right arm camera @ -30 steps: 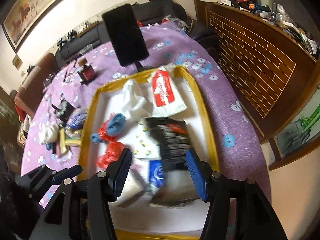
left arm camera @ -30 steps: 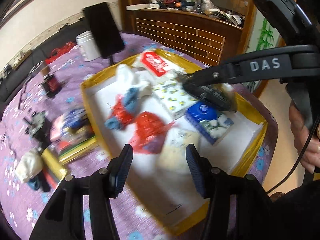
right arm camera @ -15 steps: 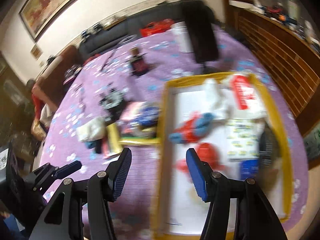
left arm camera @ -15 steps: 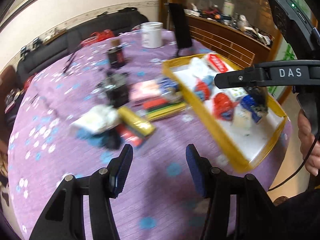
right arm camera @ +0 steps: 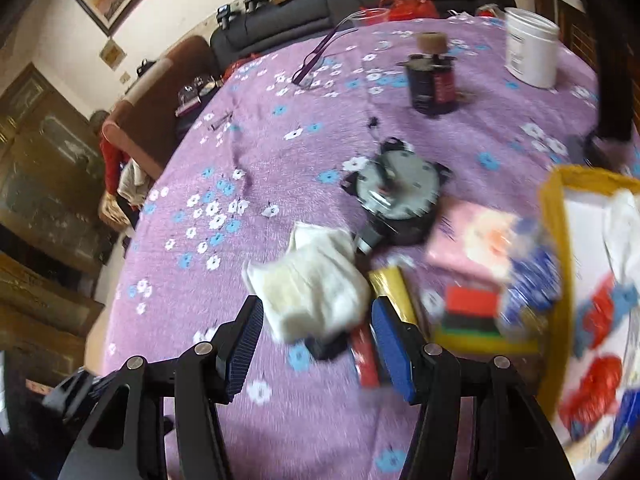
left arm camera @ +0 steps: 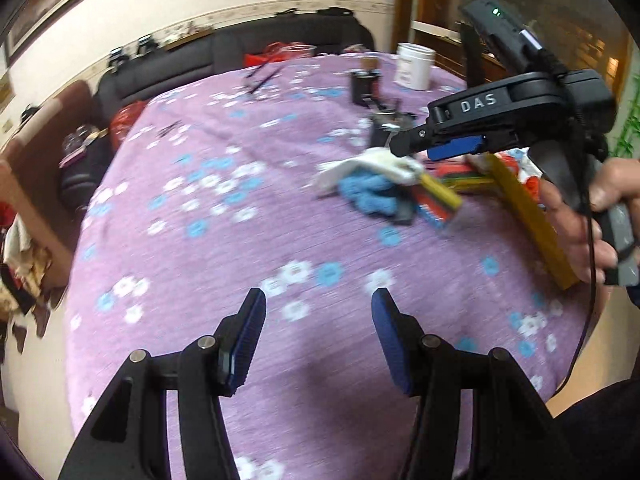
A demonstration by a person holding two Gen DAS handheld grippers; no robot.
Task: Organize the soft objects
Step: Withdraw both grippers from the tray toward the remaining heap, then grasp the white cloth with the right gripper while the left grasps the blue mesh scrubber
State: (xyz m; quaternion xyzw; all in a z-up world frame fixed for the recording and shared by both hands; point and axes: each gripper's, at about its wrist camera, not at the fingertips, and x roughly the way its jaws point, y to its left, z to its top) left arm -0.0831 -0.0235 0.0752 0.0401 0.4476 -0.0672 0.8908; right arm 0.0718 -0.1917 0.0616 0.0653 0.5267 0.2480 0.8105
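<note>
The left gripper (left arm camera: 318, 344) is held over a bare stretch of the purple flowered worktop (left arm camera: 208, 208), its fingers spread with nothing between them. Wide open cloth is seen ahead of it and to its left, as far as the worktop's rounded edge.

The right gripper (right arm camera: 316, 344) is seen with its fingers spread and empty, hovering above a crumpled white cloth (right arm camera: 312, 284); no contact can be made out. From the left wrist view the same cloth (left arm camera: 372, 166) is seen lying partly over a blue fuzzy item (left arm camera: 370, 196), and the right hand (left arm camera: 580, 216) is seen gripping the tool's handle.

The soft things are found in two places. Loose ones are crowded between the white cloth and the yellow-rimmed tray (right arm camera: 558, 240): a pink packet (right arm camera: 472, 240), a yellow bar (right arm camera: 394, 292) and blurred red and blue packs. Further red and blue soft items (right arm camera: 596, 316) are seen inside the tray, at the worktop's right edge.

A black and silver device (right arm camera: 396, 196) is set just behind the cloth. A dark bottle (right arm camera: 432, 88) and a white jar (right arm camera: 530, 52) are set near the far edge, well apart from the pile.
</note>
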